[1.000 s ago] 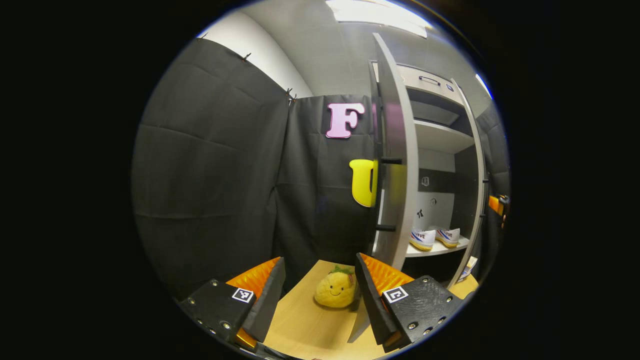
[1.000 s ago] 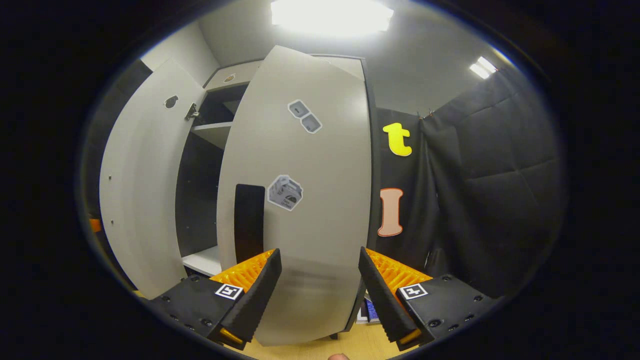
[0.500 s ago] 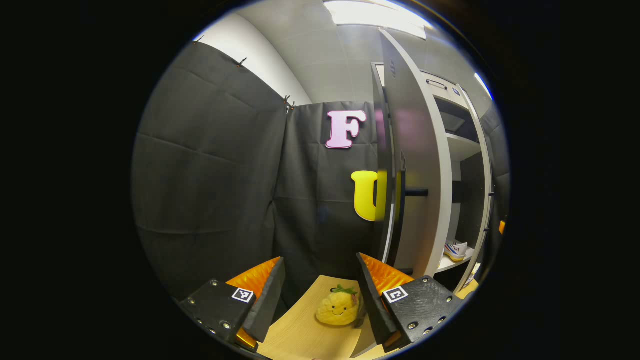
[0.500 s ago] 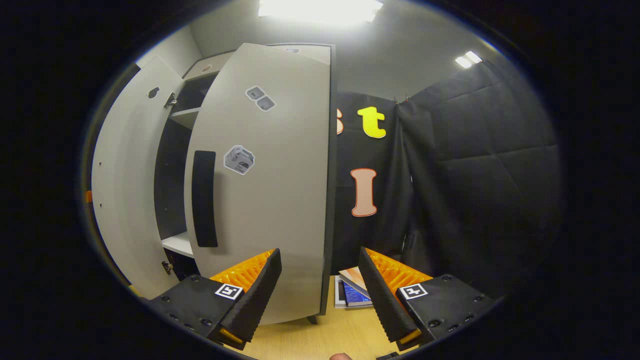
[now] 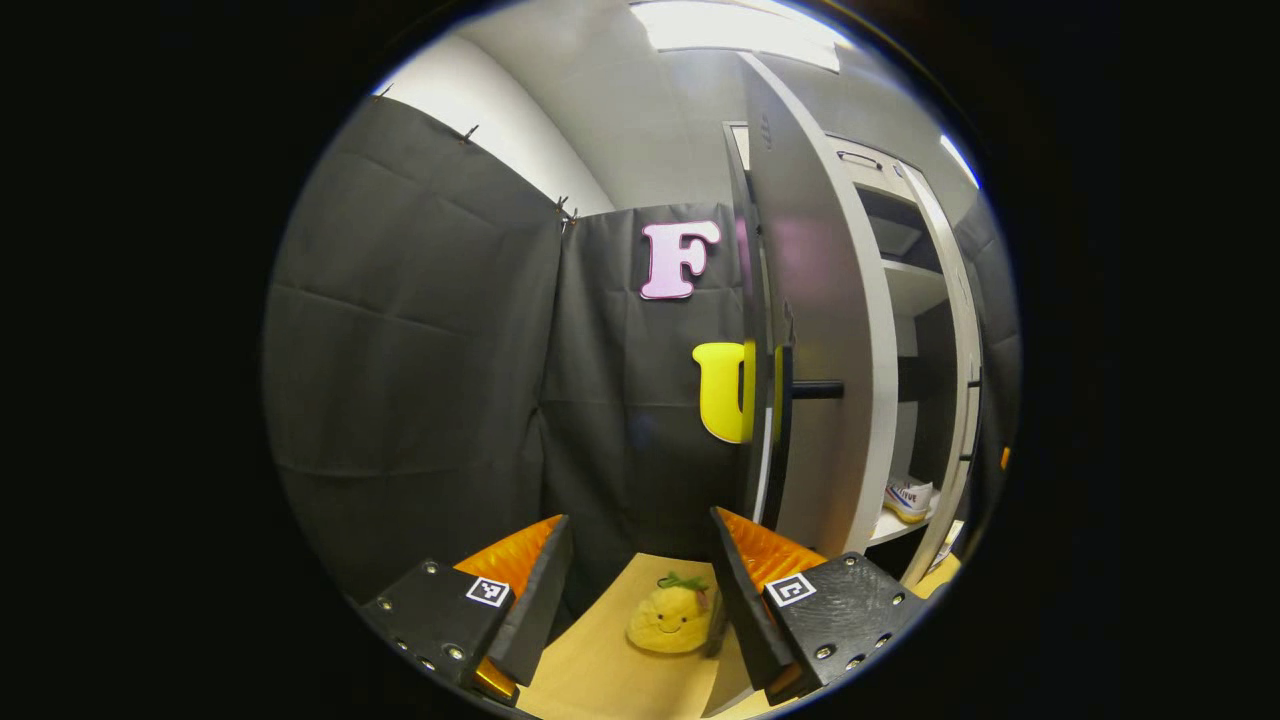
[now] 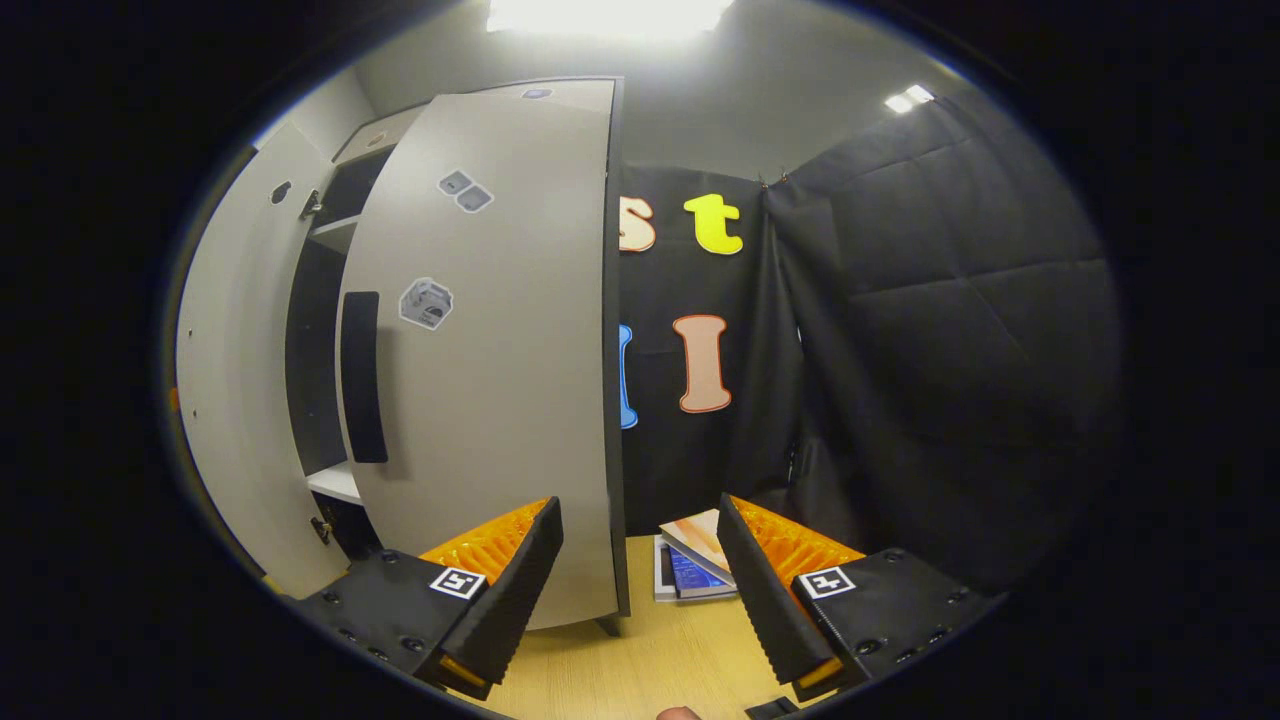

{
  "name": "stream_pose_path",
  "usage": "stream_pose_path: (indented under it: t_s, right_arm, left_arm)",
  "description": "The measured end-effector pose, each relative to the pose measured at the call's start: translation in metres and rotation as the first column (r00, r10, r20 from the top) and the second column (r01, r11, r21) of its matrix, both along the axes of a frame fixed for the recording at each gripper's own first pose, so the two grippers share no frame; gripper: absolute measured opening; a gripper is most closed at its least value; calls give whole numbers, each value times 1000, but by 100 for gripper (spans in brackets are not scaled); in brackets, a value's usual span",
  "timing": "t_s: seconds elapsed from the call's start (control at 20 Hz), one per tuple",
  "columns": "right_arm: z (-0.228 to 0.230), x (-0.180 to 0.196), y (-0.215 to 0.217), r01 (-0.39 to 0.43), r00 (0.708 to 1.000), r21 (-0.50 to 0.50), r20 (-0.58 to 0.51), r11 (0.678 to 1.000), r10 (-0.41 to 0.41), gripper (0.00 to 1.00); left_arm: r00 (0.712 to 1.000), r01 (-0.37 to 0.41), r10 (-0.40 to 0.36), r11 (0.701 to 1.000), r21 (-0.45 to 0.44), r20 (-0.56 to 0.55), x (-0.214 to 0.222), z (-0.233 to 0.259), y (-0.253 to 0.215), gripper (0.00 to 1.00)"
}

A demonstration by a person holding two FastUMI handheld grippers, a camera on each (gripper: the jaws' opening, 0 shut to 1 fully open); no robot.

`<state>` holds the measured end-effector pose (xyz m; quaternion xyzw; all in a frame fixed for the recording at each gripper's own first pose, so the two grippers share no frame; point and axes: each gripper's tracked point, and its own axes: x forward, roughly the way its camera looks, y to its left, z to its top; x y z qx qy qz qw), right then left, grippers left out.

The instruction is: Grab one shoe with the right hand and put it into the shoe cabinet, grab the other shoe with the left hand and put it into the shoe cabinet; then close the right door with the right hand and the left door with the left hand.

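**Closing the cabinet doors: right nearly home, left half swung**

Both grippers have their fingers spread apart and grip nothing. In the right gripper view the right gripper sits low in front of the right door, which looks close to shut; a dark gap beside its long black handle shows the shoe cabinet interior, so the door is not flush yet. In the left gripper view the left gripper points past the left door, seen almost edge-on and well ajar. Inside, one shoe rests on the lower shelf; the other I cannot make out.

To do this well, I judge the right door needs a flat push near its free edge until it seats, without the fingers catching the handle. The left door wants a push on its outer face, swept round steadily. Keep clear of the plush toy on the surface and the books by the right door's foot.
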<state>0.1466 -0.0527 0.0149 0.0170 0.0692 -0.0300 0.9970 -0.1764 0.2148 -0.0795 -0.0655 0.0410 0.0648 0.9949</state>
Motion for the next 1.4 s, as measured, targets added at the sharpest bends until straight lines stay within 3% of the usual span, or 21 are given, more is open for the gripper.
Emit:
stream_pose_path:
  t_s: [0.4,0.75,1.2,1.4]
  right_arm:
    - [0,-3,-7,-21,1000,-6,-5,1000,21,98]
    - [-3,-20,-28,7,1000,-9,-16,1000,-7,98]
    - [-11,-41,-54,53,998,-14,-40,999,-53,98]
    - [-12,-53,-62,63,997,-17,-48,998,-64,98]
  left_arm:
    - [997,77,-77,997,-14,14,-6,6,-49,74]
    - [987,157,-156,987,-18,33,2,13,-100,74]
    - [947,318,-315,947,-40,63,40,21,-192,74]
    - [941,332,-331,943,2,74,49,22,-218,73]
